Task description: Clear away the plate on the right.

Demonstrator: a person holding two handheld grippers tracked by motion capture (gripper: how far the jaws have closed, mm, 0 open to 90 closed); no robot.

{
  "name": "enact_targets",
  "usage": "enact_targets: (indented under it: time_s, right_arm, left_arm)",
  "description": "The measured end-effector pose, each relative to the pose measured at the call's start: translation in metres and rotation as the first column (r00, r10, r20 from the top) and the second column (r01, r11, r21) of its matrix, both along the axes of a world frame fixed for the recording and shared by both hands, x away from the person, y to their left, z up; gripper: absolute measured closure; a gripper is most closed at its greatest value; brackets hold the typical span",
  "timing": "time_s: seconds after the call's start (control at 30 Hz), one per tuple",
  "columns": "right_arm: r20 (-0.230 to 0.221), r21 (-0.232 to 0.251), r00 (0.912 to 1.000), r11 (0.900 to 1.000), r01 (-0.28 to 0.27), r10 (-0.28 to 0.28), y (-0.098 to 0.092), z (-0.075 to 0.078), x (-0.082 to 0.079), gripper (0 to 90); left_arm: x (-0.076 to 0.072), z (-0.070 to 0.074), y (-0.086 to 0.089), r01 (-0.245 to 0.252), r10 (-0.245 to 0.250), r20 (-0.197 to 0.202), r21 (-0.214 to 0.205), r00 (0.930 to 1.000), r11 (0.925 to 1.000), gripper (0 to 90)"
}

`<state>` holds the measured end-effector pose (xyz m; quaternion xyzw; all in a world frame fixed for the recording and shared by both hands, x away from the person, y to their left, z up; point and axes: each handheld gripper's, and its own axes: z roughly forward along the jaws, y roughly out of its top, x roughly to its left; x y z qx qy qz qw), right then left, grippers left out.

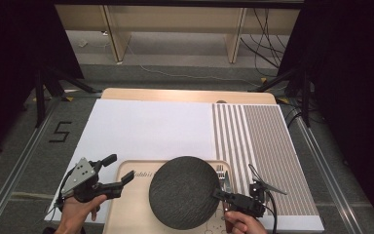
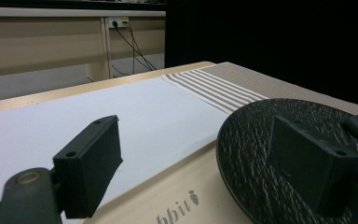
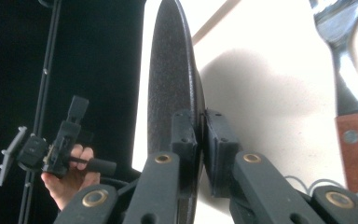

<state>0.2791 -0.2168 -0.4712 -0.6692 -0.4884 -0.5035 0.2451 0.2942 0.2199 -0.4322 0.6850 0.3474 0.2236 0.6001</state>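
The black plate (image 1: 184,192) is clamped at its right rim by the right gripper (image 1: 222,193). The left gripper (image 1: 118,175), jaws parted and empty, is held just left of the plate.

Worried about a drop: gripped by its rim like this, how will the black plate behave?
The plate looks rigid: no sag in the right gripper. Pinched only at one edge, it may droop or pivot. Its rough surface should resist slipping; it looks stone-like, likely heavy and breakable.

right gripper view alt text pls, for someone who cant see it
The right hand-held gripper clamps the rim of a dark round plate seen edge-on. A wooden-handled fork lies to the right, and the left hand-held gripper is at lower left.
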Motion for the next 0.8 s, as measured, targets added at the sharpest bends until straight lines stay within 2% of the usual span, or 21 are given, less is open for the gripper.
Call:
enact_targets:
  time_s: [0.03, 0.1, 0.13, 0.27, 0.67, 0.8]
  right_arm:
    - [-0.018, 0.0, 0.9998, 1.0, -0.01, 0.01, 0.001, 0.0, 0.0, 84.2]
    - [-0.014, 0.002, 0.9996, 0.9997, -0.024, 0.024, 0.005, -0.002, 0.0, 84.2]
    - [-0.029, -0.001, 0.9992, 0.9996, -0.029, 0.029, 0.007, -0.002, 0.0, 84.1]
    - [-0.023, -0.019, 0.9987, 0.9988, -0.046, 0.046, 0.014, -0.003, 0.0, 83.9]
    - [-0.027, -0.048, 0.9983, 0.9974, -0.053, 0.052, 0.018, -0.006, 0.004, 83.1]
    - [-0.043, -0.051, 0.998, 0.9975, -0.049, 0.047, 0.021, -0.007, 0.006, 83.2]
  left_arm:
    - [0.0, 0.0, 0.0, -0.003, 0.003, -0.003, 0.0, 1.0, 1.0, 16.6]
    - [-0.001, 0.001, 0.0, -0.006, 0.006, -0.007, 0.006, 1.0, 1.0, 16.6]
    - [-0.001, 0.001, 0.0, -0.006, 0.006, -0.007, 0.005, 1.0, 1.0, 16.6]
    - [-0.001, 0.001, 0.0, -0.006, 0.006, -0.006, 0.007, 1.0, 1.0, 16.6]
    - [-0.001, 0.001, 0.0, -0.004, 0.004, -0.007, 0.007, 1.0, 1.0, 16.6]
    - [-0.001, 0.001, 0.0, -0.004, 0.004, -0.007, 0.007, 1.0, 1.0, 16.6]
